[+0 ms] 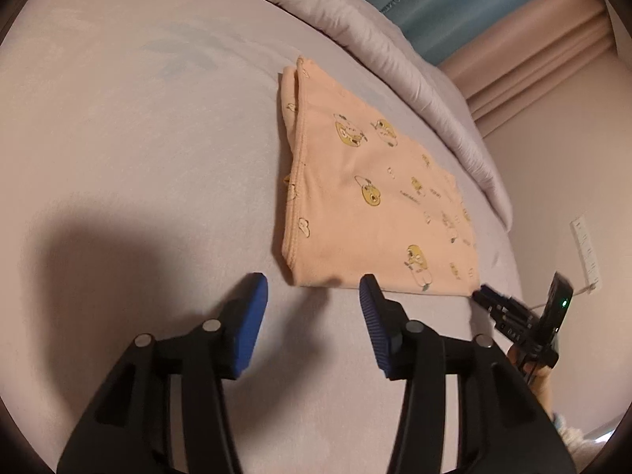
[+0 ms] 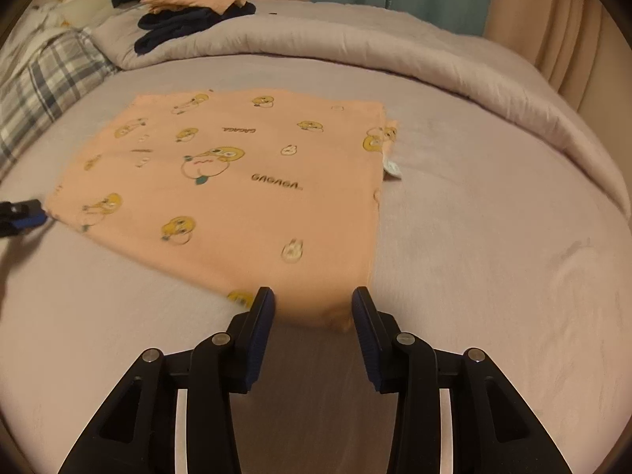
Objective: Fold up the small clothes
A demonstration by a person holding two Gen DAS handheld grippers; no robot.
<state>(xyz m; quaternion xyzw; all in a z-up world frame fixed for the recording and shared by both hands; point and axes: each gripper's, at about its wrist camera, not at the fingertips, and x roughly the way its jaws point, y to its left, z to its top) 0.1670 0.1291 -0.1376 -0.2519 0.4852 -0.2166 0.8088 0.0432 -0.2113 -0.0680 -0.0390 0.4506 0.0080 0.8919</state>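
A peach garment (image 1: pixel 367 197) printed with yellow cartoon ducks lies folded flat on the grey bed; it also shows in the right wrist view (image 2: pixel 237 181). My left gripper (image 1: pixel 314 288) is open and empty, its blue pads just short of the garment's near corner. My right gripper (image 2: pixel 313 300) is open, its jaws on either side of the garment's near corner, not closed on it. The right gripper (image 1: pixel 489 298) shows at the garment's other near corner in the left wrist view. The left gripper (image 2: pixel 23 215) shows at the left edge of the right wrist view.
A rolled grey duvet (image 2: pixel 355 47) runs along the far side of the bed. A pile of dark and peach clothes (image 2: pixel 193 12) sits on it at the back left. A plaid pillow (image 2: pixel 43 83) lies at left. Curtains (image 1: pixel 493 12) hang behind.
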